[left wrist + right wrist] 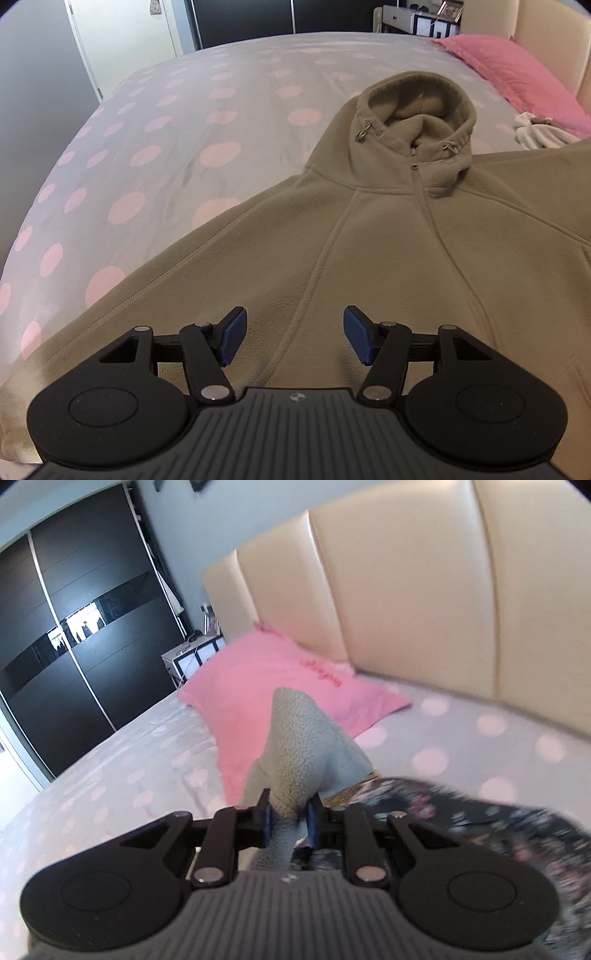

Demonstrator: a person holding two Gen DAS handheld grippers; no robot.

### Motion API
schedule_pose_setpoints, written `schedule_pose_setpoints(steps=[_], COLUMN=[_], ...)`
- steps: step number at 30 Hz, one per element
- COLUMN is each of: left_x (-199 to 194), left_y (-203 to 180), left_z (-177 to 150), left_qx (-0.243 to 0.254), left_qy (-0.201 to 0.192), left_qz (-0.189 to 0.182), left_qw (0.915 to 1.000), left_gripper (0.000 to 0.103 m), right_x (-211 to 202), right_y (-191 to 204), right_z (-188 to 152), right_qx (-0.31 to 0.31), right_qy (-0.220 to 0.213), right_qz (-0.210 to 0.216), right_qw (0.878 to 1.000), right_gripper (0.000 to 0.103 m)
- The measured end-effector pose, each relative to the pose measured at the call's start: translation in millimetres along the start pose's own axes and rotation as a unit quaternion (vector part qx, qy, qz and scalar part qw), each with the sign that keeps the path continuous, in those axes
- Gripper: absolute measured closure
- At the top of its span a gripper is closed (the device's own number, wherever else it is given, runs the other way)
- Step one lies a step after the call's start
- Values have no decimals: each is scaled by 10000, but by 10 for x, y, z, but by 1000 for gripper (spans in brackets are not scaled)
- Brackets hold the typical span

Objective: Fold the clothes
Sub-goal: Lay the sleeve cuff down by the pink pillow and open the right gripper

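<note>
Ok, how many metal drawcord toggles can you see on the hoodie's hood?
2. One toggle hangs at the left side of the hood opening, the other toggle at the right, near the zipper top, on the hoodie. Any others would be hidden in the folds.

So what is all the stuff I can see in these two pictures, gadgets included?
hoodie: one, tan fleece, spread flat on the bed, hood away from the camera, zip up the front
bedspread: one, pale grey with pink dots, covers the bed
pillow: one, pink, at the head of the bed
headboard: one, cream, padded panels
wardrobe: one, black sliding doors, far wall
bedside table: one, white, beside the headboard
floral fabric: one, dark with small flowers, blurred, low on the right
left gripper: black with blue pads, open above the hoodie
right gripper: black with blue pads, shut on a fleece piece, greyish, lifted
</note>
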State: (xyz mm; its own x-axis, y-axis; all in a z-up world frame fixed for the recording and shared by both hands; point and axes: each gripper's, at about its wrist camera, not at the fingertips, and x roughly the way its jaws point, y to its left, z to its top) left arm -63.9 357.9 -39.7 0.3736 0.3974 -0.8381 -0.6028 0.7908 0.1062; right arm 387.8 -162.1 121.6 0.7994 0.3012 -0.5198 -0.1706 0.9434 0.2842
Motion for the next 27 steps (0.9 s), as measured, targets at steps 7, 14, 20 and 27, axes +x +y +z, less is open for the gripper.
schedule_pose_setpoints(steps=[7,14,20,27], left_x=[-82,-117,-214,-436], left_y=[9,155,183,-113], left_z=[-40,-5,245,892], left_qx=[49,-308,-524,-604], left_qy=[-117,-69,-301,-774], left_qz=[16,-368,-667,-879], left_qw=[9999,9988,9959,9913], left_gripper=[47,47,47,53], right_x=[287,310,-83,-383], right_y=[-522,-666,-430,456], right_z=[-235,-393,-301,-297], right_qx=[212,370,-330,-1217], right_qy=[478,770,411,440], right_qz=[-518,-1012,-995,184], right_qw=[9973,9912,9936,9914], right_gripper=[83,61,52,52])
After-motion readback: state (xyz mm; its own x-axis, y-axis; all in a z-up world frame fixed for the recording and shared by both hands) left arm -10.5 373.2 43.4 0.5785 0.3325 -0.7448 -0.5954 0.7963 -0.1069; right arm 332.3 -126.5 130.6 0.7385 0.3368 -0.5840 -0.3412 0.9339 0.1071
